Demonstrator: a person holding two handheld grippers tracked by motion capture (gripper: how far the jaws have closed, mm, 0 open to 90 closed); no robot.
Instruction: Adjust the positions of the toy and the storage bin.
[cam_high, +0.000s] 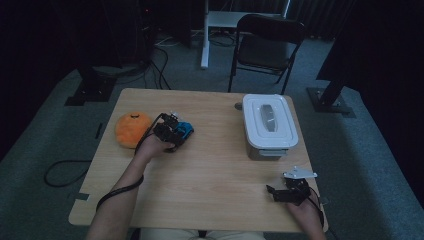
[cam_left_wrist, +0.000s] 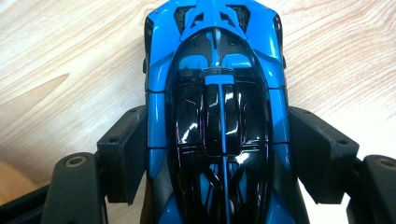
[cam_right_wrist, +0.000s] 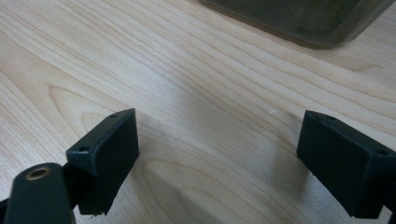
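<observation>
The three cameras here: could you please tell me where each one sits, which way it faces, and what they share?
High view: above the person's side, looking forward and down on the table; forearms, left gripper, right gripper.
Left gripper view: on the left gripper, looking down its jaws, closed on the blue toy car.
Right gripper view: on the right gripper, looking between open jaws toward the white box.
Shared: the high view also shows the car and the box.

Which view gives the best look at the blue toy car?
The left gripper view: the car is seen close up from above, its blue body and glossy black canopy sharp, with the left gripper's fingers pressed on its sides. The high view shows it as a small blue patch beside that gripper. The right gripper view looks at bare table.
</observation>
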